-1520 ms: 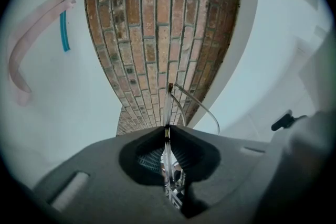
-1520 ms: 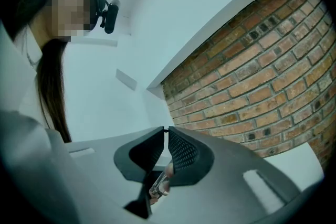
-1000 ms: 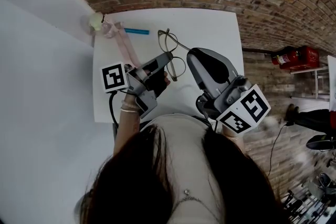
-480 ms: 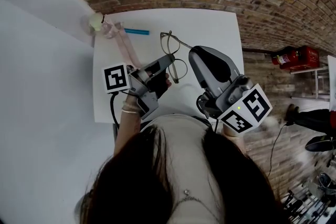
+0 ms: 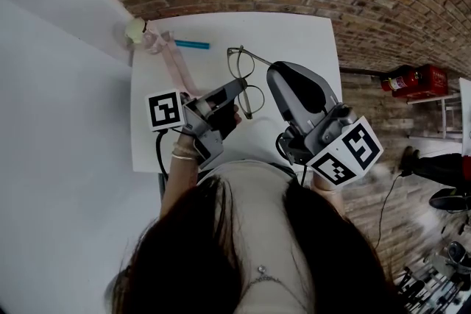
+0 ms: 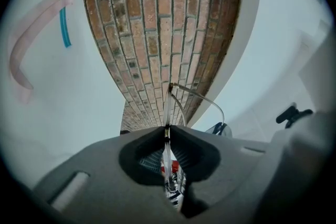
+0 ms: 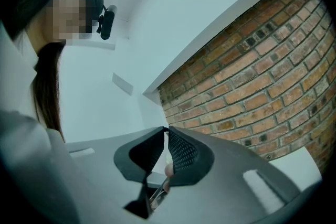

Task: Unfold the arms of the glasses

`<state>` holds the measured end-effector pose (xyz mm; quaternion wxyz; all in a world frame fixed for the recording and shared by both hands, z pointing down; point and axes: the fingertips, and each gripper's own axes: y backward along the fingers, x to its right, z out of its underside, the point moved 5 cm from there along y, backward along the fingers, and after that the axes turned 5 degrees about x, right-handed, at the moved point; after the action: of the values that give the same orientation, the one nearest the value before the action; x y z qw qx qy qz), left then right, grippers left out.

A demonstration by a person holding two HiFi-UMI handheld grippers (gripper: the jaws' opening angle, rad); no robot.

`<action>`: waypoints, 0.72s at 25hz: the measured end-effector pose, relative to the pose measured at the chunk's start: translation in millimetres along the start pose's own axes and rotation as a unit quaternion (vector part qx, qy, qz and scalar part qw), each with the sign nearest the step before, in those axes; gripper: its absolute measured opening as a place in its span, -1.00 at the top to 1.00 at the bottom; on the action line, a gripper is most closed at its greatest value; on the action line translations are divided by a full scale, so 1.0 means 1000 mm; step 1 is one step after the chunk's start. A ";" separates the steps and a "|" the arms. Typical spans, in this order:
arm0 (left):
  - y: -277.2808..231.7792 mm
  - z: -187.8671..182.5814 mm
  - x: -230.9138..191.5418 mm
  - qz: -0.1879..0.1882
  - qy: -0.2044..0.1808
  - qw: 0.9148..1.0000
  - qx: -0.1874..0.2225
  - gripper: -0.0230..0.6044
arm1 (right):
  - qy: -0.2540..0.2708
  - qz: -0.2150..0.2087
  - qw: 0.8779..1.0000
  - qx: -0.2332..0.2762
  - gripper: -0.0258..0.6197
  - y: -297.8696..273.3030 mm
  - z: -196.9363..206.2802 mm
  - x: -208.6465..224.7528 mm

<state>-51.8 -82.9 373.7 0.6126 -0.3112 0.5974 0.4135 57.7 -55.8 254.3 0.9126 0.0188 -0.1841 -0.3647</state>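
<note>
Thin metal-framed glasses hang above the white table. My left gripper is shut on the rim of the near lens; in the left gripper view the frame runs edge-on out of the closed jaws of the left gripper. One arm of the glasses stretches right to the tip of my right gripper. In the right gripper view the right gripper has its jaws pressed together, with a thin piece low between the pads; it looks shut on that arm's end.
A pink strap, a teal pen and a small yellow-green object lie at the table's far left. A red fire extinguisher lies on the brick floor to the right. A white wall runs along the left.
The glasses and both grippers have drifted slightly right. The arm held at the right gripper has swung a little further from the frame.
</note>
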 end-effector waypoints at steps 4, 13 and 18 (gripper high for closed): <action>-0.001 0.002 0.000 -0.004 -0.003 1.000 -0.005 0.83 | 0.000 0.001 1.000 0.003 0.83 0.000 -0.002 0.001; -0.004 0.009 -0.002 -0.008 -0.012 1.000 -0.018 0.83 | -0.002 0.005 1.000 0.010 0.83 0.001 -0.007 0.005; -0.006 0.013 -0.002 -0.013 -0.013 0.999 -0.027 0.83 | -0.003 0.012 1.000 0.013 0.83 0.003 -0.009 0.008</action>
<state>-40.3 -74.9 376.0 0.6171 -0.3297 0.5736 0.4261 68.3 -60.5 248.8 0.9159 0.0278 -0.1914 -0.3516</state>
